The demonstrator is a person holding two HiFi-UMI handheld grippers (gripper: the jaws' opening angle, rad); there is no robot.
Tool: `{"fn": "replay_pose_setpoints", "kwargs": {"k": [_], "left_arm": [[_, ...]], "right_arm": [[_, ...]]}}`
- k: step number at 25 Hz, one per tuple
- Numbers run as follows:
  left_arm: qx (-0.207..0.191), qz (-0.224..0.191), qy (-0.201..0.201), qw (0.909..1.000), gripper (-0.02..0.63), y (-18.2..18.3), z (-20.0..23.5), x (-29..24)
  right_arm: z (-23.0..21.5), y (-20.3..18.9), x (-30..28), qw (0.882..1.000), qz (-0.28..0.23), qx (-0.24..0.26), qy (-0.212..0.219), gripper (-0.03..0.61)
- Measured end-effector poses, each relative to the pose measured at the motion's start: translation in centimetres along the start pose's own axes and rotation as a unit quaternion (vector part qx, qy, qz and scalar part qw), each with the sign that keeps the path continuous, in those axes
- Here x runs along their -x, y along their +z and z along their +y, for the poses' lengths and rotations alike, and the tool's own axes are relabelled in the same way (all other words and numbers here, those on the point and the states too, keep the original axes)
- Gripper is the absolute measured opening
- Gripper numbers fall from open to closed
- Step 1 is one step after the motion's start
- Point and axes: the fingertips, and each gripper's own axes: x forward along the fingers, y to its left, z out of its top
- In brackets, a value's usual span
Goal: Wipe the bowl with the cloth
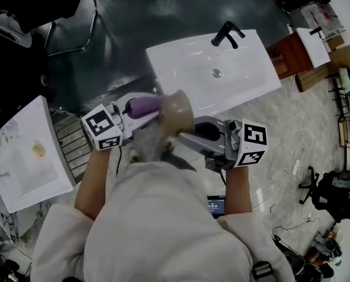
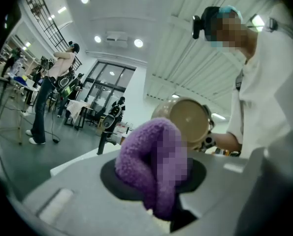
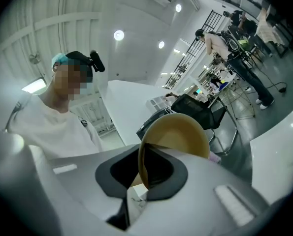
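Observation:
In the head view a tan bowl [image 1: 176, 113] is held up on its side in front of the person's chest, its base toward the left gripper. My right gripper [image 1: 189, 135] is shut on the bowl's rim; in the right gripper view the rim of the bowl [image 3: 178, 134] runs between the jaws of that gripper [image 3: 144, 173]. My left gripper [image 1: 133, 113] is shut on a purple fluffy cloth [image 1: 142, 106], whose end lies close to the bowl. In the left gripper view the cloth [image 2: 151, 166] bulges out of the jaws, and the bowl [image 2: 188, 122] shows its underside just beyond.
A white sink basin [image 1: 245, 81] with a black faucet [image 1: 226, 34] stands ahead. A white table [image 1: 27, 157] with papers is at the left and a wooden cabinet [image 1: 289, 54] at the right. Other people and furniture stand farther off in the room.

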Motion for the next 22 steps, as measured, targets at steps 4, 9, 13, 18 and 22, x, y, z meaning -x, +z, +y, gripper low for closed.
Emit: {"fn": "replay_pose_setpoints", "kwargs": {"k": [4, 9, 13, 18, 22], "left_arm": [[0.007, 0.002, -0.024, 0.9997, 0.107, -0.6, -1.6, -0.7], [0.013, -0.007, -0.044, 0.9989, 0.109, -0.7, -3.3, -0.7], [-0.006, -0.021, -0.035, 0.9991, 0.109, 0.8, -3.9, -0.5], [-0.042, -0.040, 0.005, 0.9983, 0.109, 3.3, -3.3, 0.2], [-0.070, -0.051, 0.039, 0.9955, 0.109, 5.1, -2.7, 0.3]], "right_arm": [[-1.4, 1.2, 0.0, 0.999, -0.022, 0.004, -0.032, 0.018], [-3.9, 1.9, 0.8, 0.993, -0.057, 0.000, -0.103, 0.017], [-6.6, 1.1, 2.2, 0.982, -0.048, -0.013, -0.184, 0.017], [-7.1, -0.6, 2.2, 0.981, -0.019, -0.021, -0.191, 0.017], [-6.2, -1.1, 1.7, 0.985, -0.004, -0.016, -0.170, 0.017]]}}
